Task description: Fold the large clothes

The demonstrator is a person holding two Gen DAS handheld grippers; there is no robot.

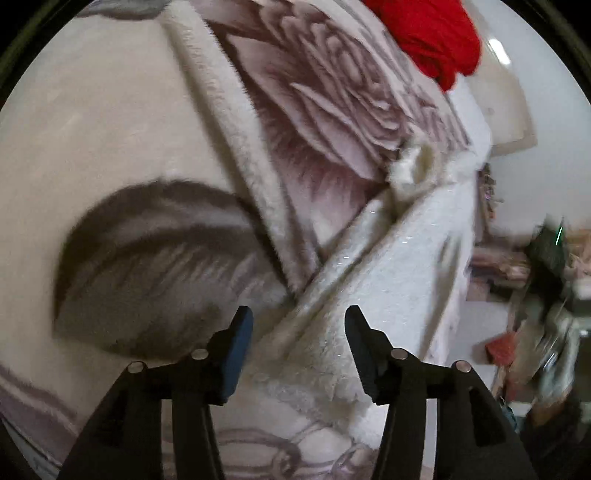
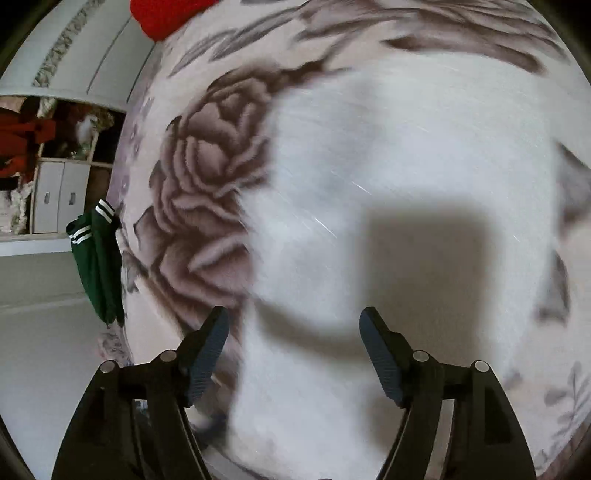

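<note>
A white fluffy garment [image 1: 399, 280] lies on a bed cover printed with big grey-pink flowers [image 1: 325, 99]. In the left wrist view it runs as a folded strip from lower middle to upper right, one bunched end near the flower. My left gripper [image 1: 299, 317] hovers over its lower end, jaws open, pads apart from the fabric. In the right wrist view the same garment [image 2: 388, 155] spreads wide and blurred across the cover [image 2: 207, 177]. My right gripper [image 2: 295, 317] stands open above it with nothing between the fingers, its shadow falling on the fleece.
A red garment [image 1: 432, 33] lies at the far end of the bed [image 2: 162, 14]. A green garment with white stripes [image 2: 98, 258] hangs over the bed's left edge. A white cabinet [image 2: 55, 195] and clutter on the floor [image 1: 535, 314] stand beyond the bed.
</note>
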